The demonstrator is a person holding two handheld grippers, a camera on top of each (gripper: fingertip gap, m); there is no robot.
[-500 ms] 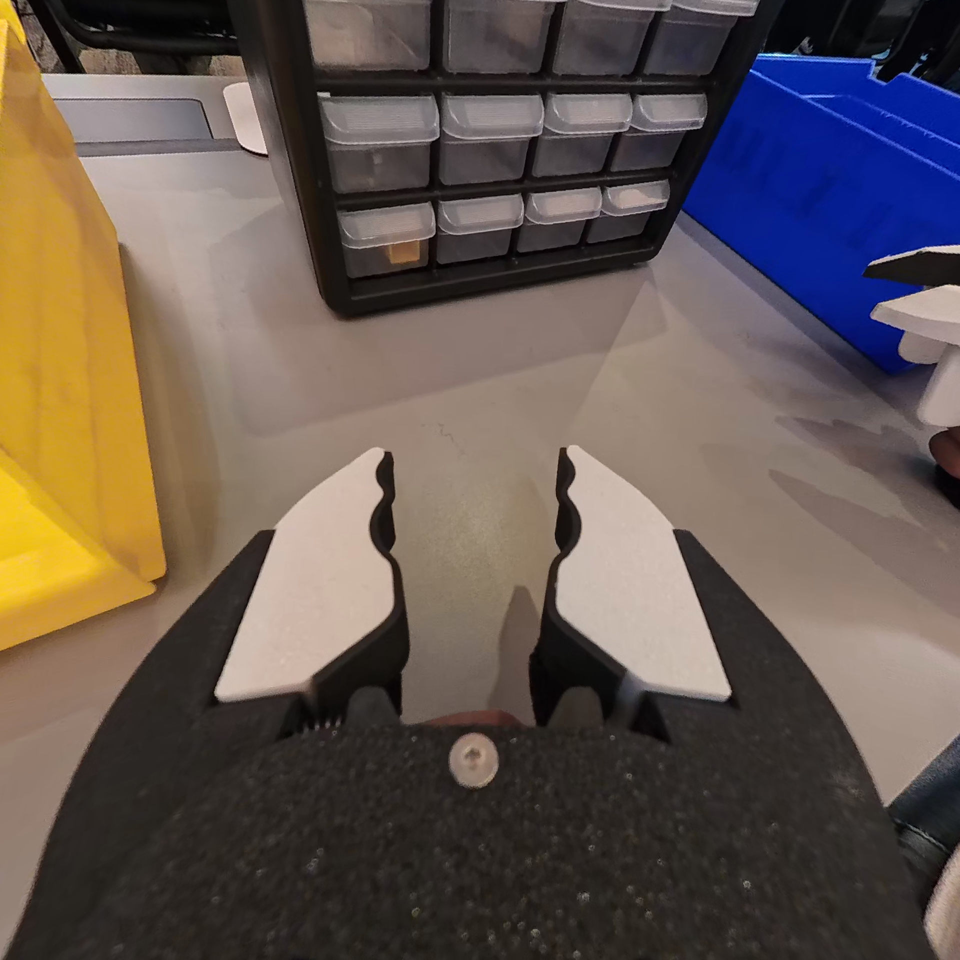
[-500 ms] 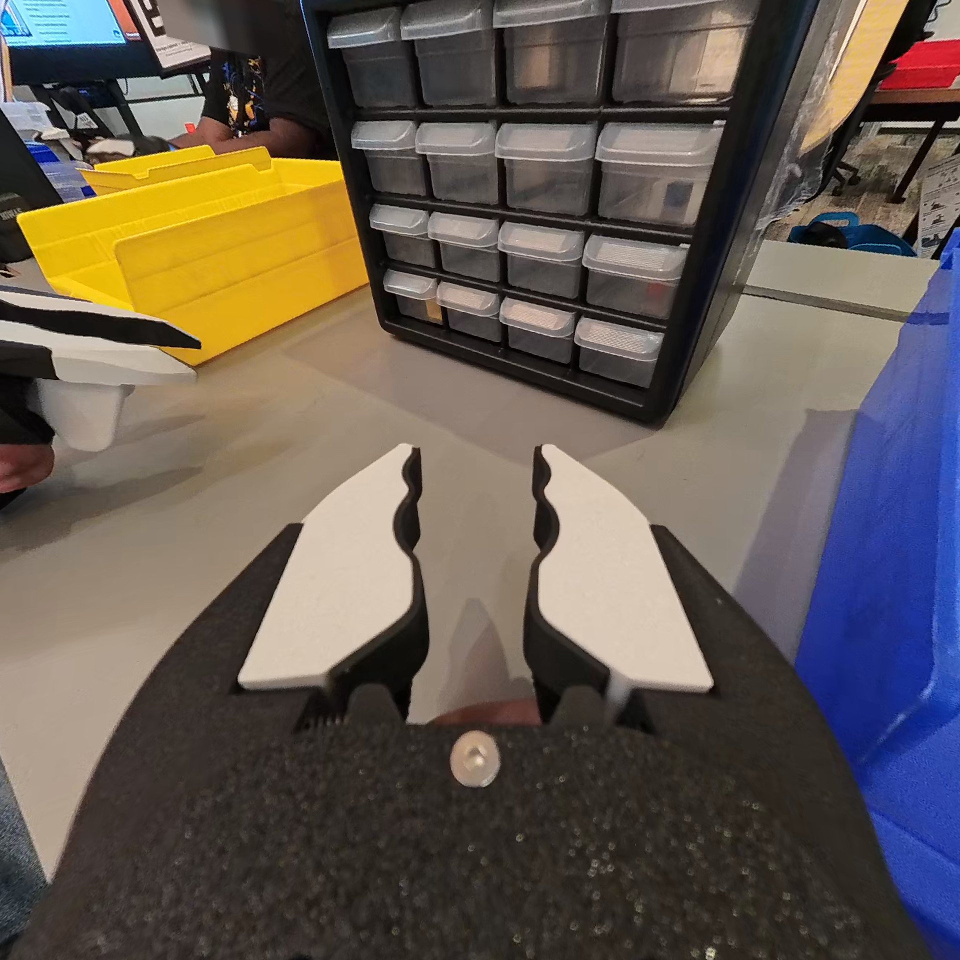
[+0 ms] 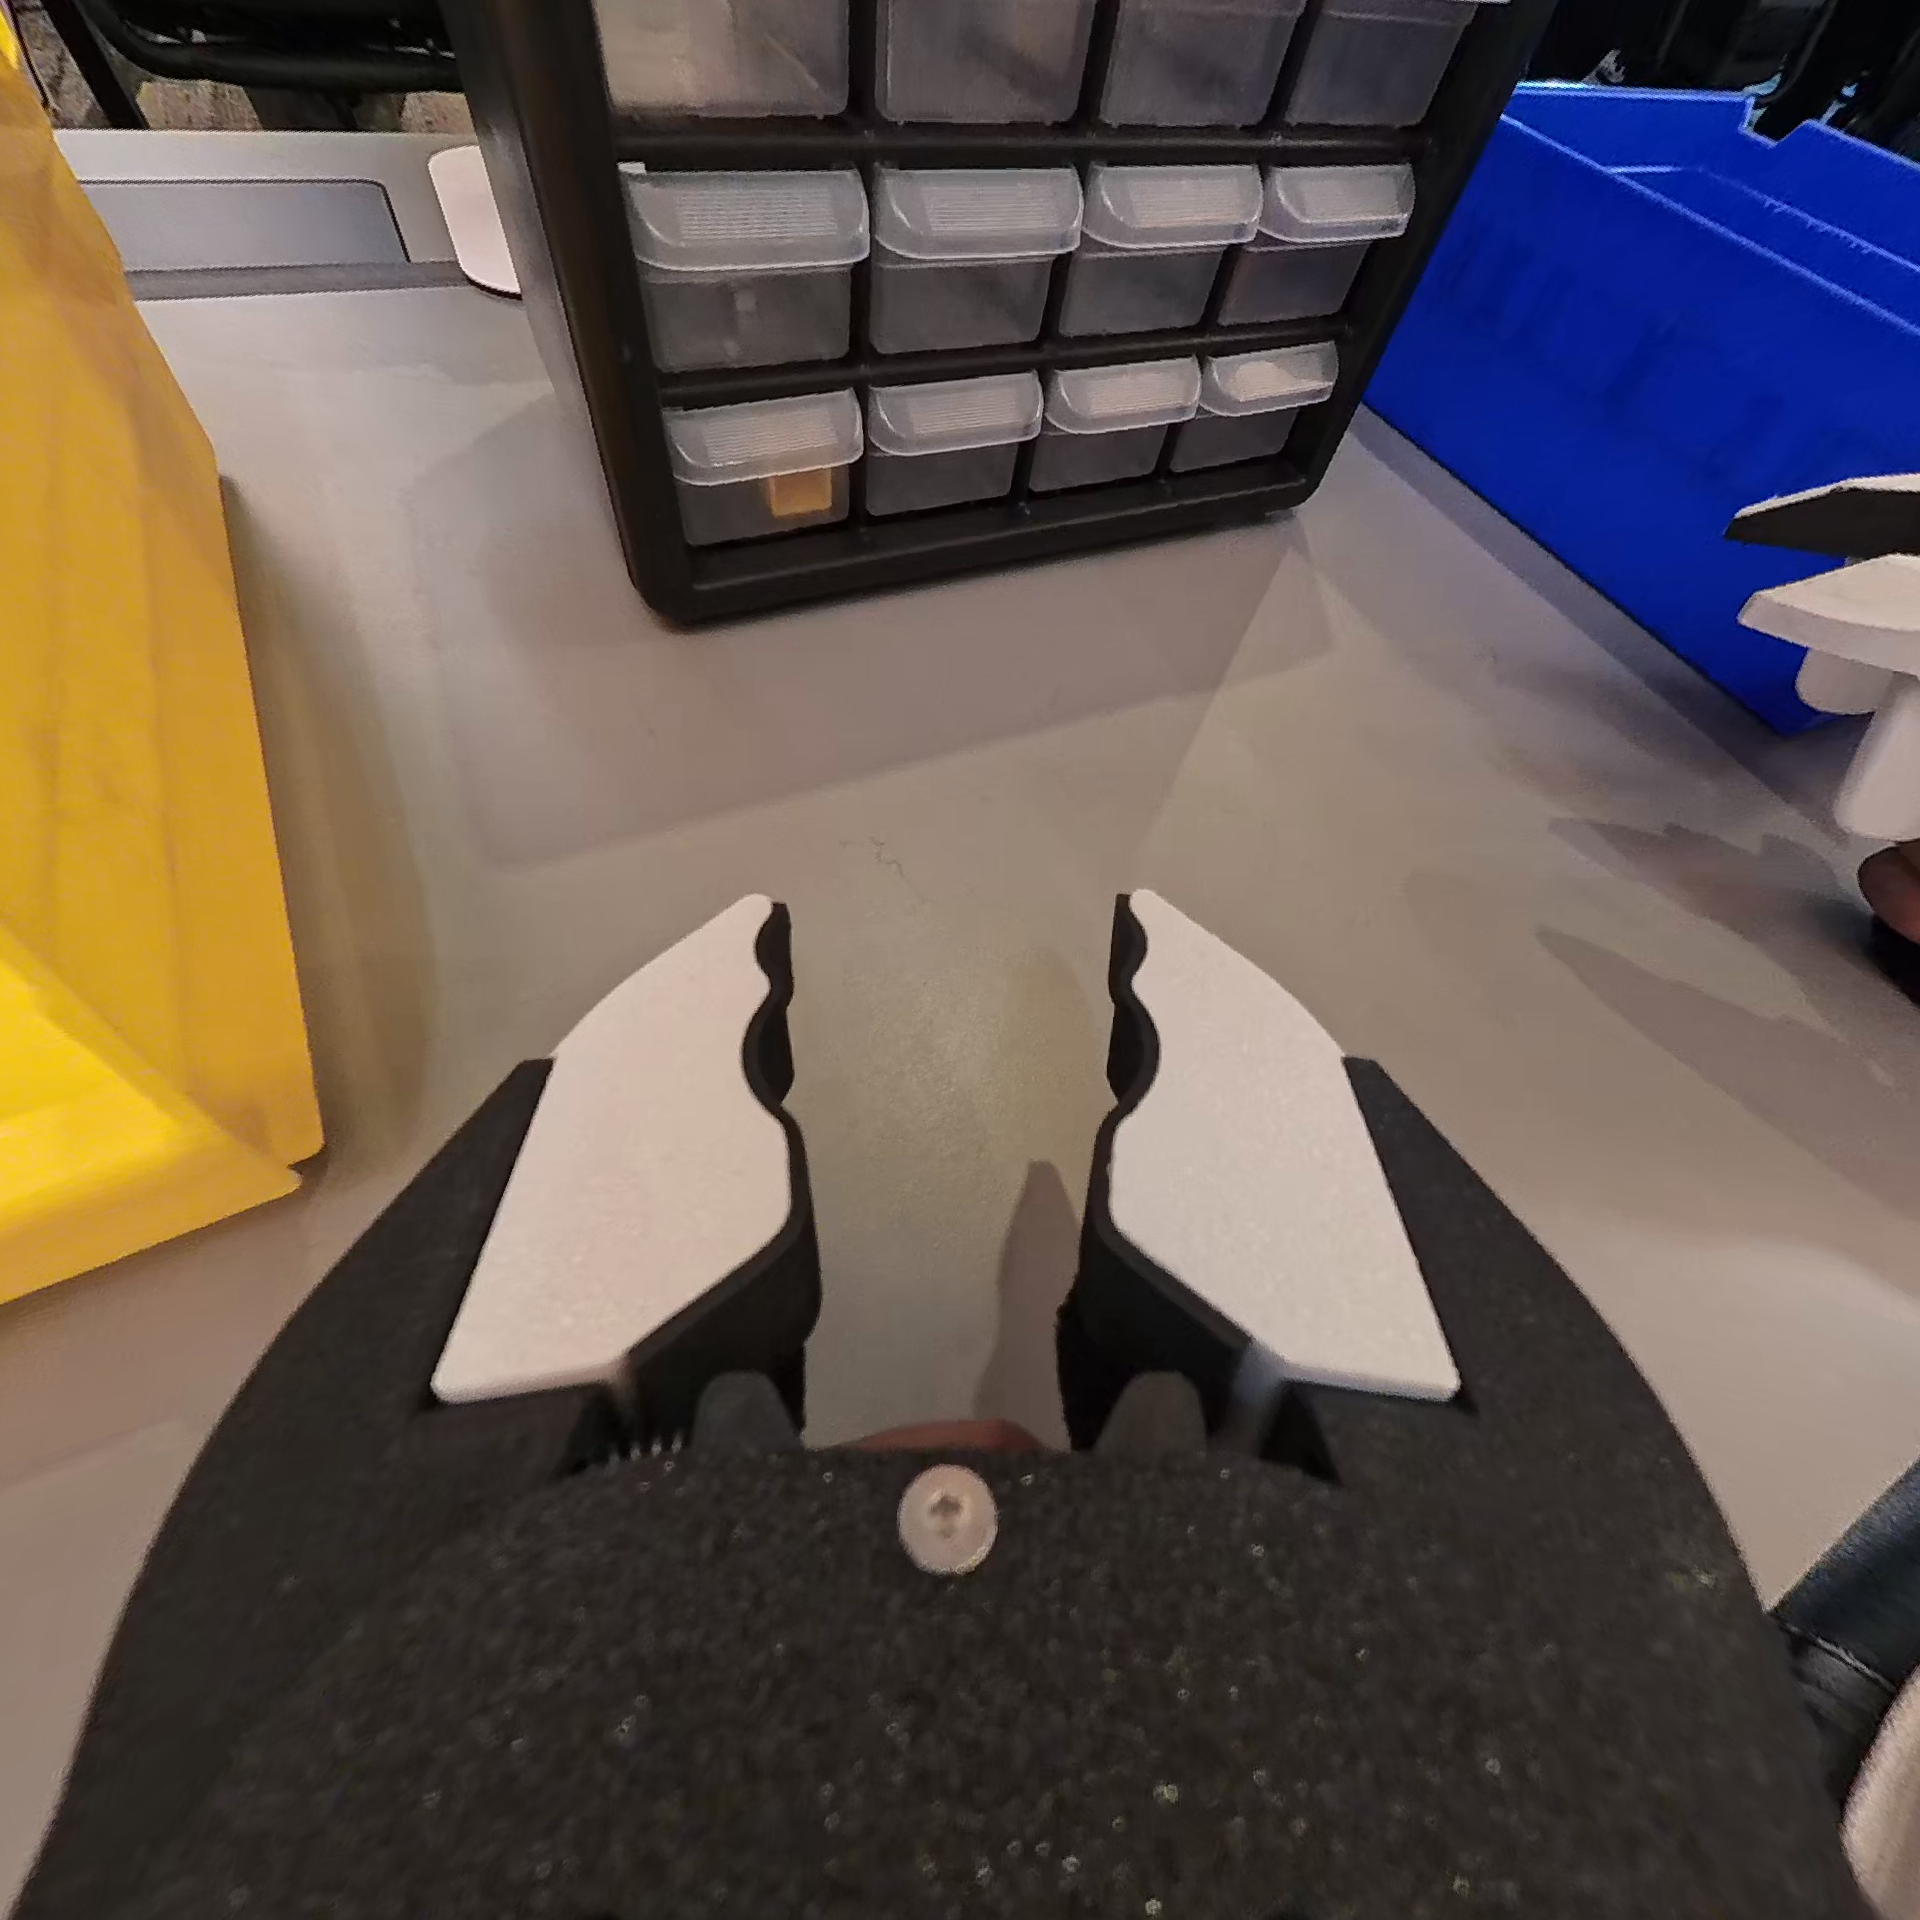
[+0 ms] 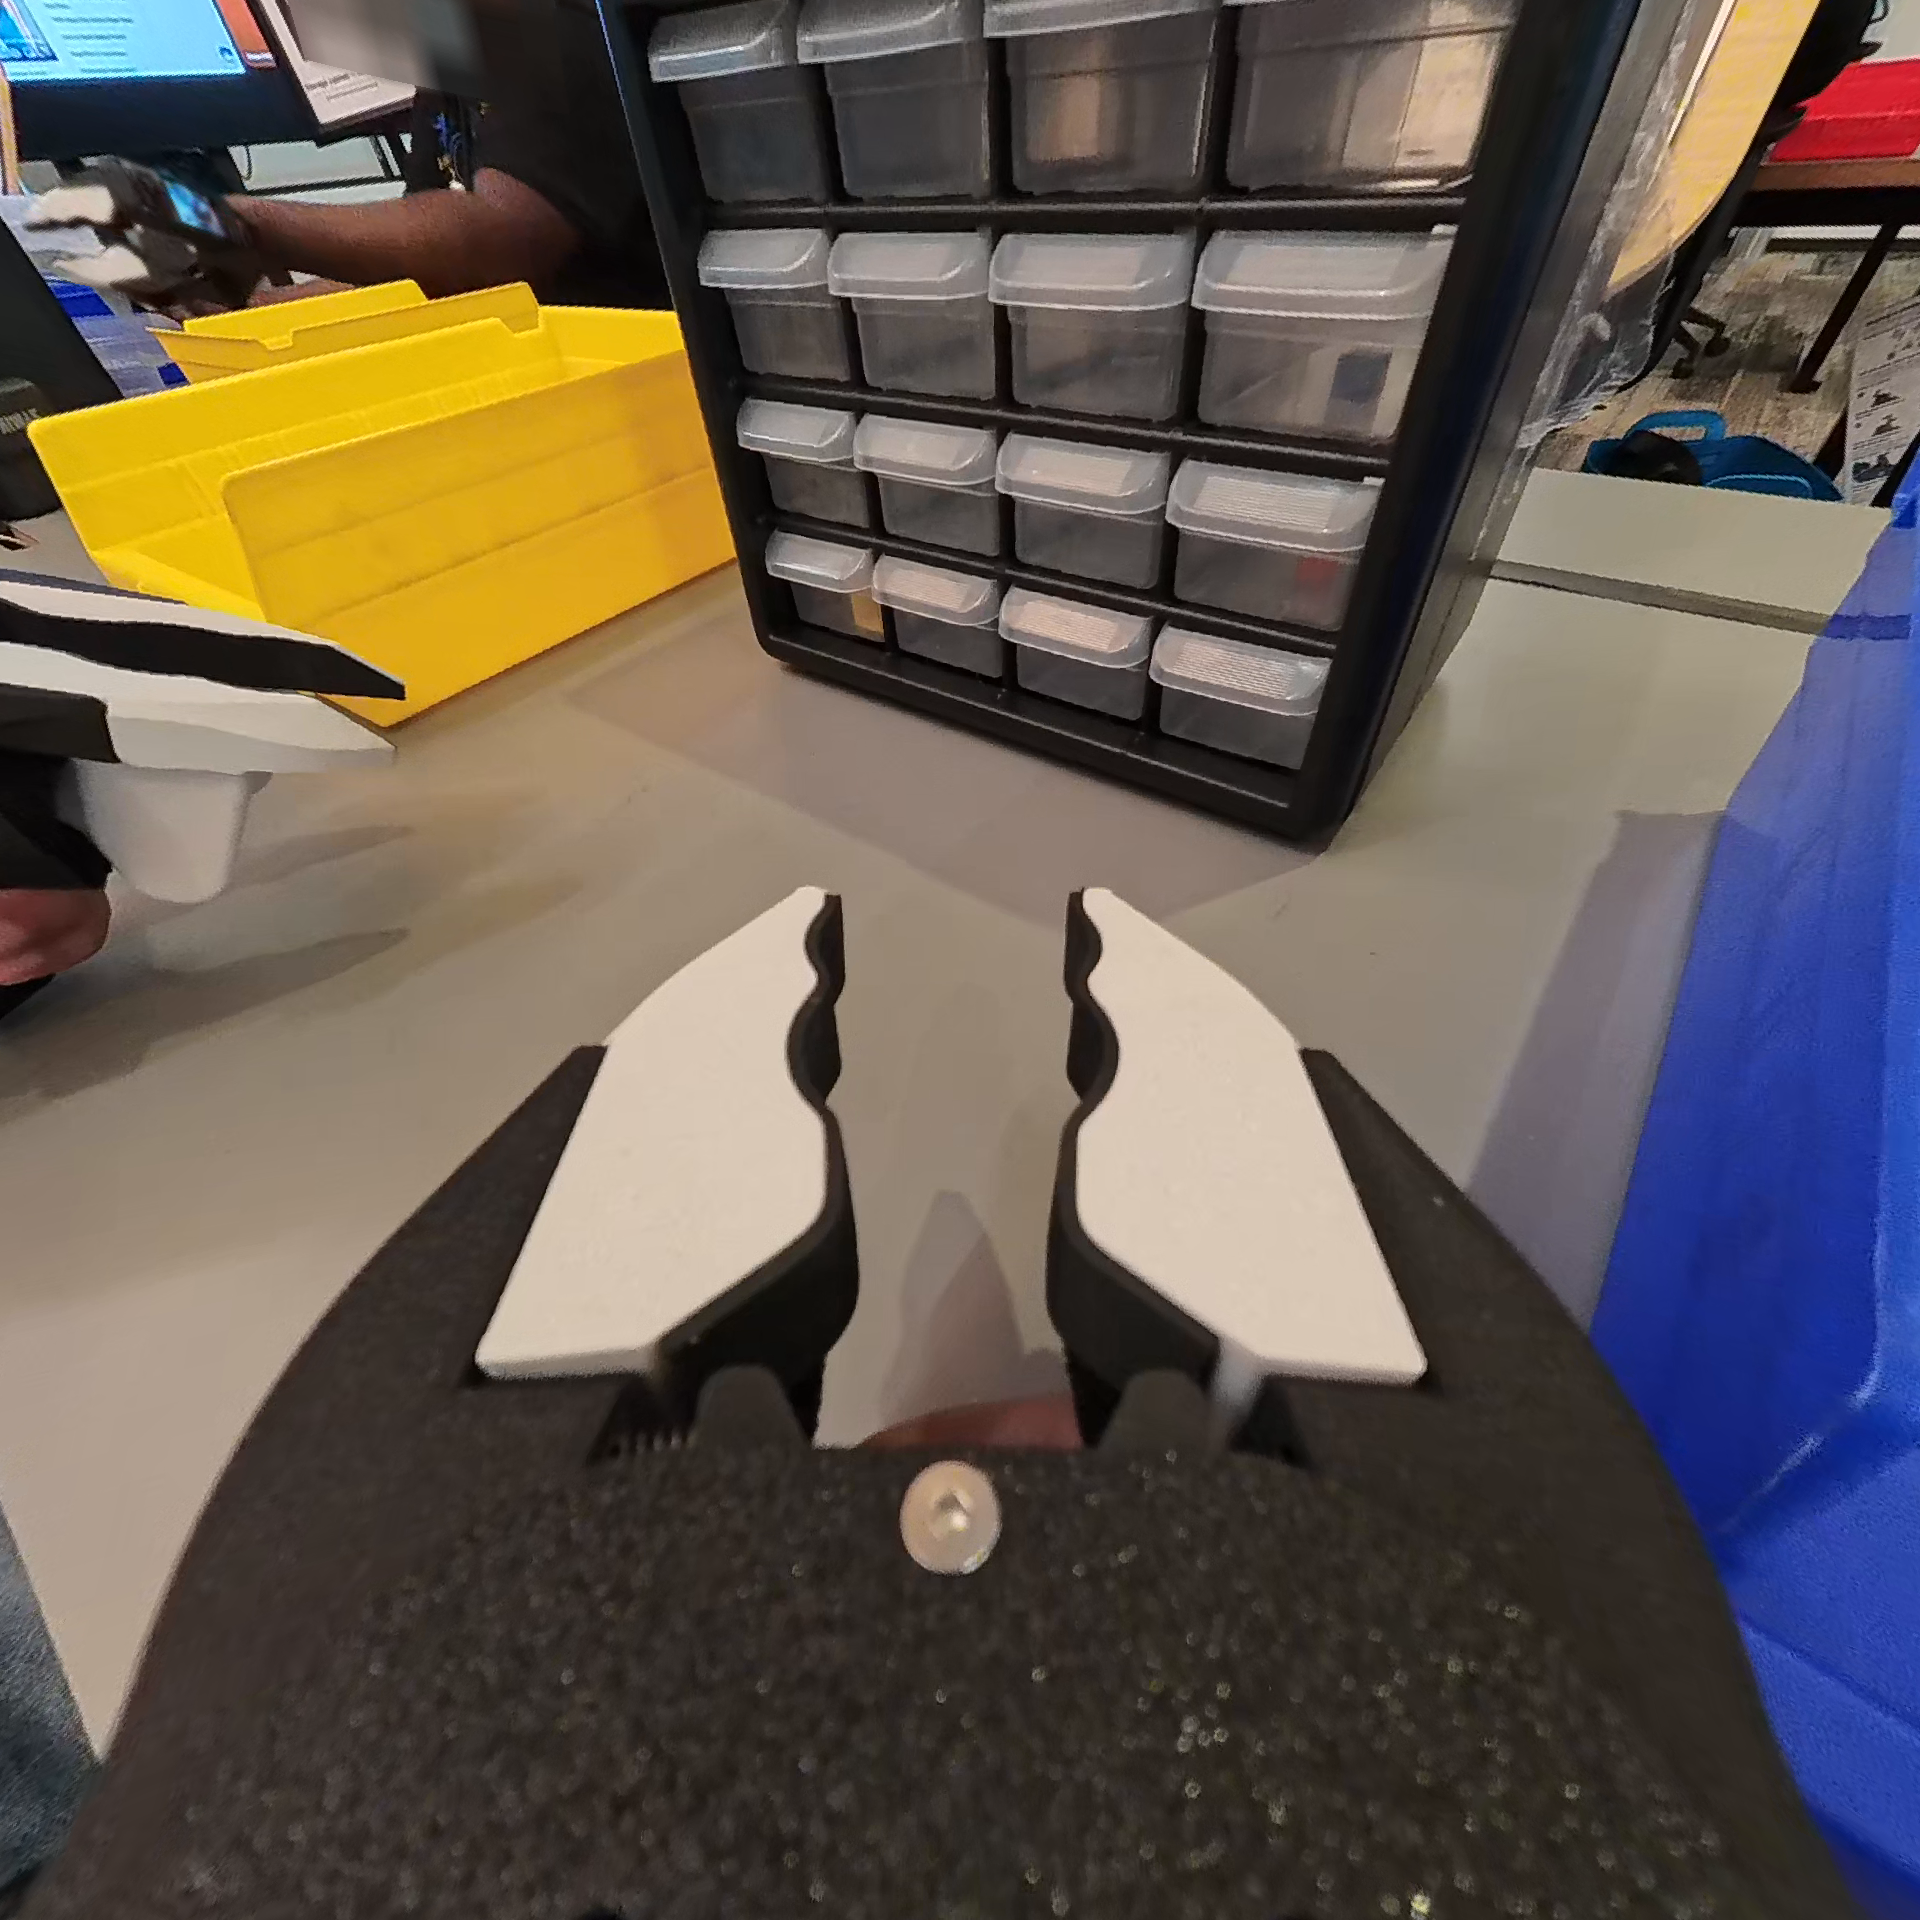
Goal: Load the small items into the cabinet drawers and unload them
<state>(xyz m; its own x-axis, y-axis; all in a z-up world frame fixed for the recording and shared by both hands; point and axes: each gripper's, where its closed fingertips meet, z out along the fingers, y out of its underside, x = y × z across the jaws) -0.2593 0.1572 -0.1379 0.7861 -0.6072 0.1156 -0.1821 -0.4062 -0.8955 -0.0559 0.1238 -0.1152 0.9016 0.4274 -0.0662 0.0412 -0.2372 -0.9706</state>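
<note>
Right now, through the left wrist view, I see my left gripper (image 3: 951,914) hovering over the grey counter (image 3: 1039,748) with its jaws spread wide and nothing between them. Using the black cabinet (image 3: 966,561) as my landmark, it stands straight ahead of the jaws and well apart from them, its clear drawers (image 3: 951,442) all pushed in; the bottom-left drawer shows a small orange item (image 3: 800,494) behind its front. Left of the cabinet sits a yellow bin (image 3: 125,727), and right of it a blue bin (image 3: 1621,343). Near that blue bin, at the picture's right edge, my right gripper (image 3: 1849,623) pokes in, side-on. Over in the right wrist view, my right gripper (image 4: 954,914) also hangs above the counter (image 4: 468,935), its jaws apart with a moderate gap and holding nothing. The cabinet (image 4: 1039,727) lies ahead of it and slightly to the right, near but not touching, with every visible drawer (image 4: 1236,686) closed; the same orange item (image 4: 864,615) shows in the bottom-left one. Left of the cabinet is the yellow bin (image 4: 416,540), and in front of that bin my left gripper (image 4: 208,686) comes in from the picture's left edge. Right of the cabinet, the blue bin (image 4: 1787,1039) fills the near edge. Behind the yellow bin a person's arm (image 4: 416,229) reaches across another desk.
</note>
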